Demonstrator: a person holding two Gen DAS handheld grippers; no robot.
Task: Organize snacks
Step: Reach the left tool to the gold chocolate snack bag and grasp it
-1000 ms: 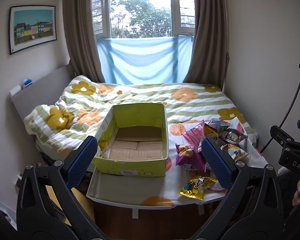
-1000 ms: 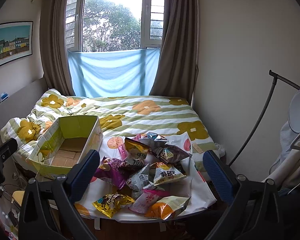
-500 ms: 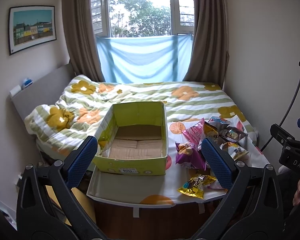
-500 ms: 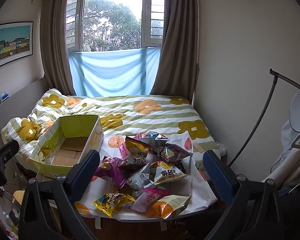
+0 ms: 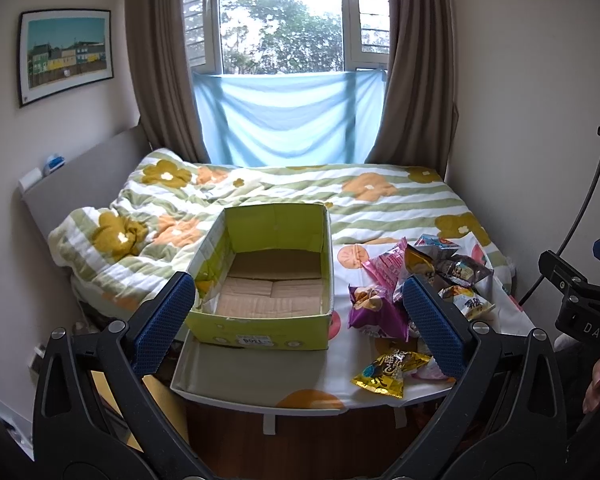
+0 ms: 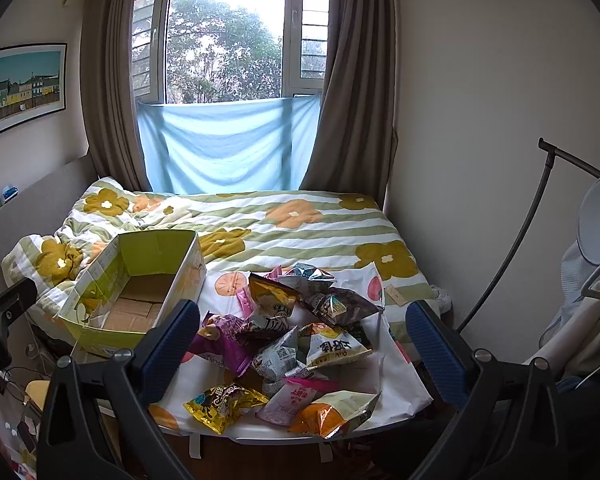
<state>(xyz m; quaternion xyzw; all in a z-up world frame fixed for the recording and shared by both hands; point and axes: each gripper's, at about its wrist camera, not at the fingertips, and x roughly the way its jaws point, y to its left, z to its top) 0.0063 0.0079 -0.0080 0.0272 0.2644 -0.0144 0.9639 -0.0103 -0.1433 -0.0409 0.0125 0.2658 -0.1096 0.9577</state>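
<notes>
- Both grippers are wide open with nothing in them. The left gripper (image 5: 298, 316) hangs back off the near edge of the table (image 5: 236, 376), lined up with the box (image 5: 268, 276). The right gripper (image 6: 306, 344) is off the same edge, looking over the snack pile (image 6: 296, 336).
- The box is a yellow-green carton at the table's left end, top open, bare cardboard floor, nothing in it yet.
- The snacks are heaped over the table's right half. A gold packet (image 6: 224, 400) and an orange-and-cream bag (image 6: 332, 412) lie right at the near edge. A purple bag (image 5: 374, 308) sits closest to the box.
- Handling guess: they're all light, puffy foil or plastic pouches, so slick, crinkly and easy to crush. I'd pinch a flat sealed seam or a corner instead of the fat middle, and go gently so whatever's inside doesn't get smashed.
- I'd start with the gold packet: it lies apart from the heap with its edges free.
- Hard to read: bags in the middle overlap, so I can't count them or see what's underneath. Most labels are too small to make out.
- The table legs are cut off, and I can't tell if the cloth under the snacks is loose. A tug might drag it.
</notes>
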